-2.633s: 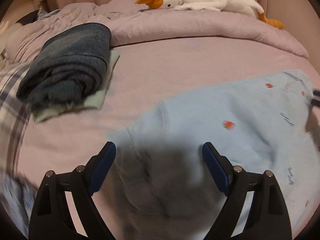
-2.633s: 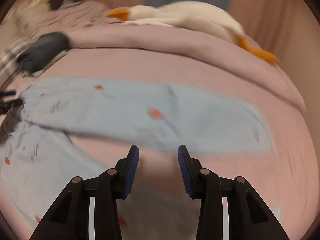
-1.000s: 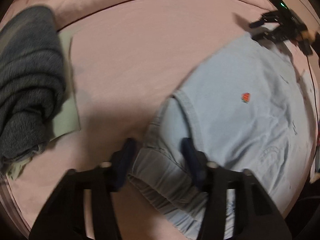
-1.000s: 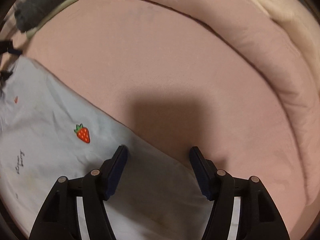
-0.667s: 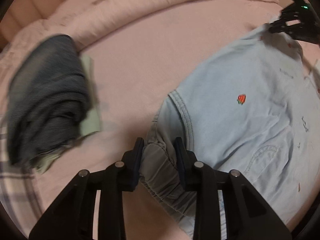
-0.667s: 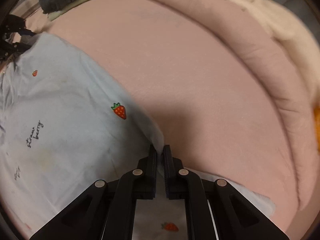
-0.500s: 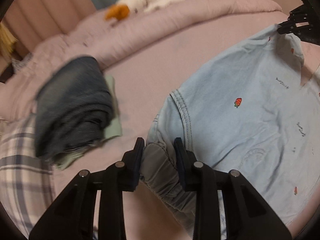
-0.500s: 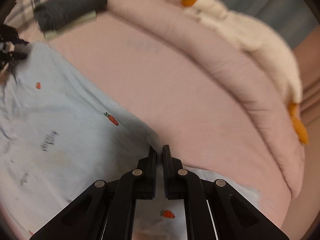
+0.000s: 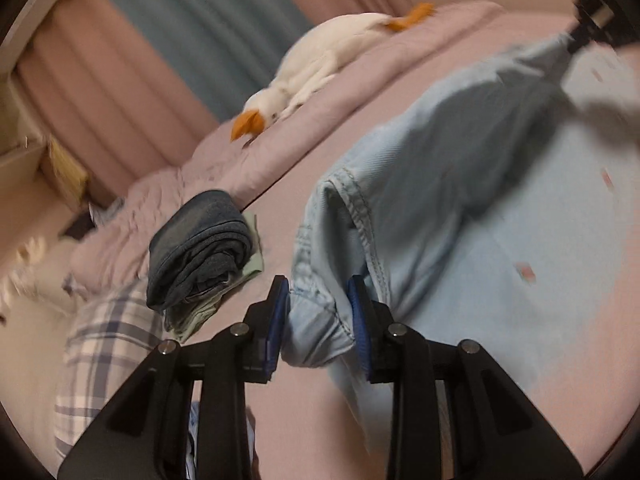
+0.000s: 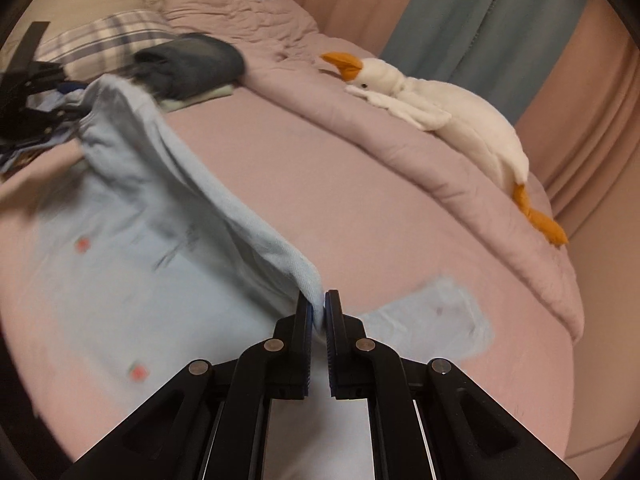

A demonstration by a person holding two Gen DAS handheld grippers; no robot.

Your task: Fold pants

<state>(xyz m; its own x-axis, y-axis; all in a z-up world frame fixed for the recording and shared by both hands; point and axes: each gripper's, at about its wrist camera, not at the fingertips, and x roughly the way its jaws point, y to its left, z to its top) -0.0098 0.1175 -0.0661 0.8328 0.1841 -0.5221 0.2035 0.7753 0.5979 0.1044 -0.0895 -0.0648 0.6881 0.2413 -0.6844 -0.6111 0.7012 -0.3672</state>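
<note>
Pink bedding [image 10: 360, 184] covers a wide bed backed by pink and teal curtains, with a white plush goose with an orange beak [image 10: 432, 108] lying along the rolled duvet and a folded dark denim bundle [image 9: 200, 248] resting near a plaid pillow. Light blue soft denim pants printed with small strawberries [image 10: 132, 216] are spread across the sheet, one long edge raised off it. The left claw [image 9: 318, 312] is clamped on the gathered elastic waistband, a thick wad of cloth being pressed between its blue pads. The right claw [image 10: 319, 308] is pinched nearly together on a thin edge of the leg, further along the same raised side. The fabric is judged light, limp and prone to sagging between the two grips, so it is best held taut by the waistband and the leg edge, and laid over flat. A thin pinch may slip if pulled sharply.
</note>
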